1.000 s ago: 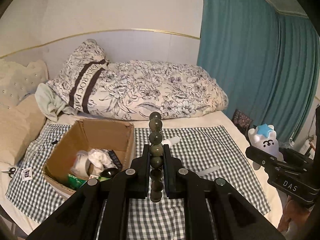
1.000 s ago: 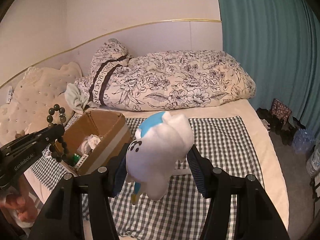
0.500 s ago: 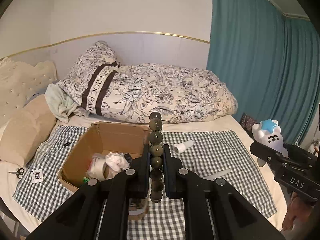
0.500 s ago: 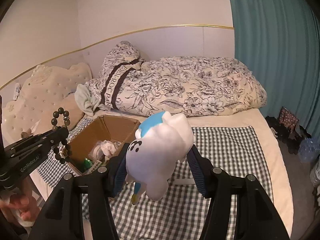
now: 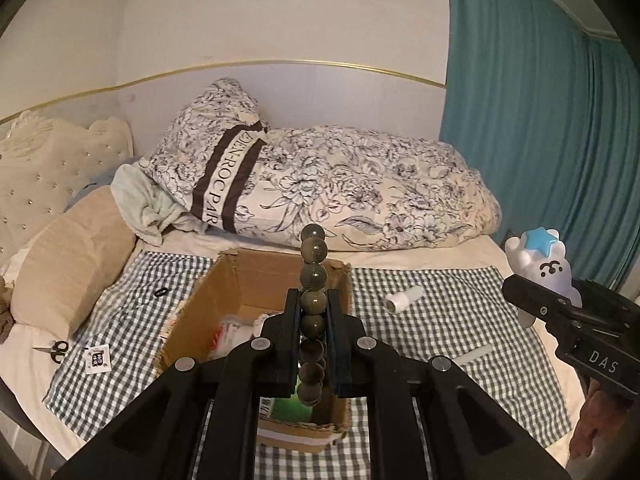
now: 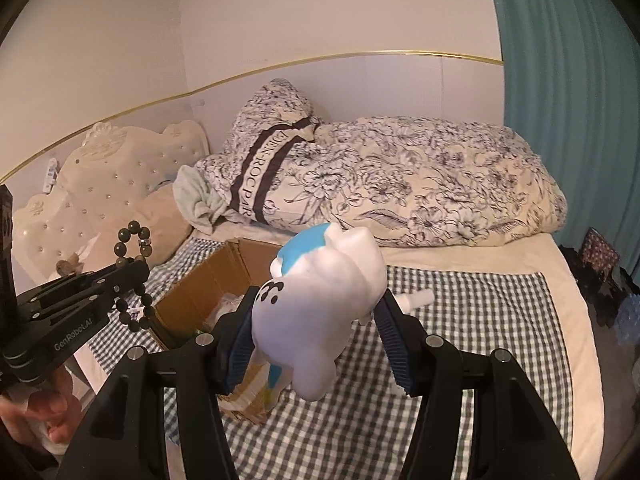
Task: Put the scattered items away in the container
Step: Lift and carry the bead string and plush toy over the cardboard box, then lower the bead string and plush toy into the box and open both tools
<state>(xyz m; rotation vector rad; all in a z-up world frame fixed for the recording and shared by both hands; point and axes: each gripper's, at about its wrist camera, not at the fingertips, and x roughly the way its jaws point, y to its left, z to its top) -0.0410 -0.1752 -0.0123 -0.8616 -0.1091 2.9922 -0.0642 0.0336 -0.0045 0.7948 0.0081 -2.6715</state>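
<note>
My left gripper (image 5: pixel 313 300) is shut on a string of dark green beads (image 5: pixel 313 276), seen edge-on above the open cardboard box (image 5: pixel 224 300). The right wrist view shows the beads (image 6: pixel 132 272) as a ring hanging through the left gripper (image 6: pixel 134 270) beside the box (image 6: pixel 200 292). A white plush toy (image 6: pixel 320 312) with a blue patch is clamped in my right gripper (image 6: pixel 316 316), just right of the box. In the left wrist view the plush toy (image 5: pixel 540 268) and right gripper (image 5: pixel 520 288) sit at the far right.
The box holds crumpled white items and a green pack. On the checked cloth (image 5: pixel 460 320) lie a white roll (image 5: pixel 402 299), a white stick (image 5: pixel 474 354), a card (image 5: pixel 97 358) and a black ring (image 5: pixel 160 292). Scissors (image 5: pixel 52 350) lie at the left edge. Floral bedding (image 5: pixel 340 192) lies behind.
The box has shifted from the left toward the centre of the left wrist view, under the beads. It has also drawn closer beneath the plush toy in the right wrist view. Both grips are unchanged.
</note>
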